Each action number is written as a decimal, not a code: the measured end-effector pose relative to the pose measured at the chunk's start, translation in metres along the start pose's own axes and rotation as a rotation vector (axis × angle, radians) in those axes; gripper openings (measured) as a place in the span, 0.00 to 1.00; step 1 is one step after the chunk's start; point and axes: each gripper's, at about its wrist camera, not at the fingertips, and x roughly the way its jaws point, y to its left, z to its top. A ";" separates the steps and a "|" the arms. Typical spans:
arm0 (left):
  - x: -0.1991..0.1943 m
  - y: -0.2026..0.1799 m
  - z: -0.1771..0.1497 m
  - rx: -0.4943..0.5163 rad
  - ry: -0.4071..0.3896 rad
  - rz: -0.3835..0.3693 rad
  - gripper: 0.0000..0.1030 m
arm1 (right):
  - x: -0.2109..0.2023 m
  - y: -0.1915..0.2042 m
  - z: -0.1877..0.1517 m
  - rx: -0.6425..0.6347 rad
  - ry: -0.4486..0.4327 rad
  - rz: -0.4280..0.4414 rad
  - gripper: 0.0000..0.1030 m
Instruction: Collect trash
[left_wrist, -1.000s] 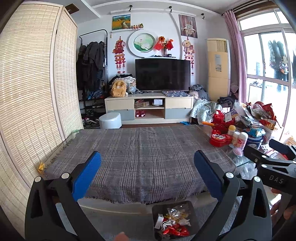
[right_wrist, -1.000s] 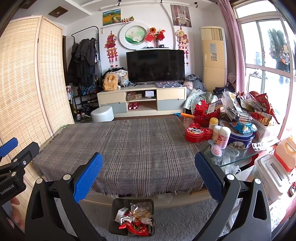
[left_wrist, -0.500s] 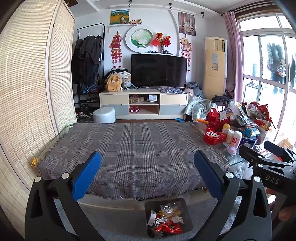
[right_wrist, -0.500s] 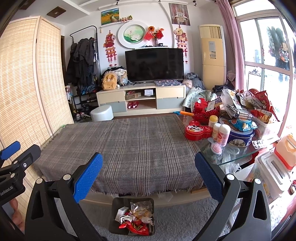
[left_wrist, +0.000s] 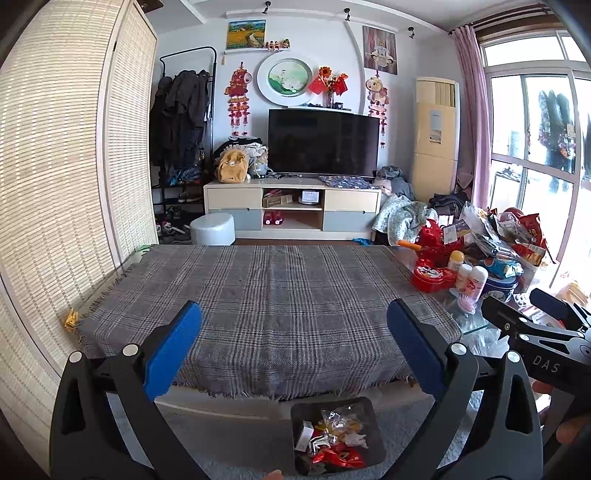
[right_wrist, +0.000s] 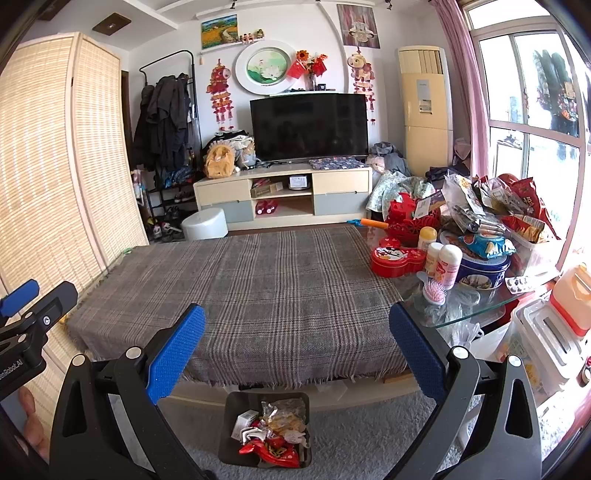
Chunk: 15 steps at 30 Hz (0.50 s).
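Observation:
A dark bin (left_wrist: 375, 435) on the grey carpet below the table's near edge holds crumpled wrappers (left_wrist: 334, 445), red, white and clear; it also shows in the right wrist view (right_wrist: 227, 443). My left gripper (left_wrist: 293, 349) is open and empty, held above the bin before the plaid tablecloth (left_wrist: 269, 295). My right gripper (right_wrist: 295, 350) is open and empty at about the same height. Each gripper shows at the edge of the other's view. A small yellow scrap (left_wrist: 71, 319) lies at the table's left edge.
The table's right end is bare glass (right_wrist: 480, 310) crowded with a red tin (right_wrist: 397, 260), bottles (right_wrist: 443, 266), a blue tin, a pink brush and snack bags (right_wrist: 495, 206). White plastic boxes (right_wrist: 546, 332) stand right. A bamboo screen (left_wrist: 55, 184) stands left; a TV stand (left_wrist: 291, 214) behind.
Both grippers have drawn back and lifted slightly, so the table looks farther and the bin sits more fully in view. Both stay open and empty.

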 end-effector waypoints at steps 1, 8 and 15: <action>0.000 0.000 0.000 0.001 -0.001 0.002 0.92 | 0.000 0.000 0.000 0.000 -0.001 0.000 0.97; 0.001 0.000 0.000 0.008 0.002 -0.007 0.92 | -0.001 0.001 0.000 -0.004 -0.002 0.001 0.97; 0.001 -0.001 0.000 0.010 0.002 -0.007 0.92 | -0.001 0.004 0.001 -0.009 -0.003 0.004 0.97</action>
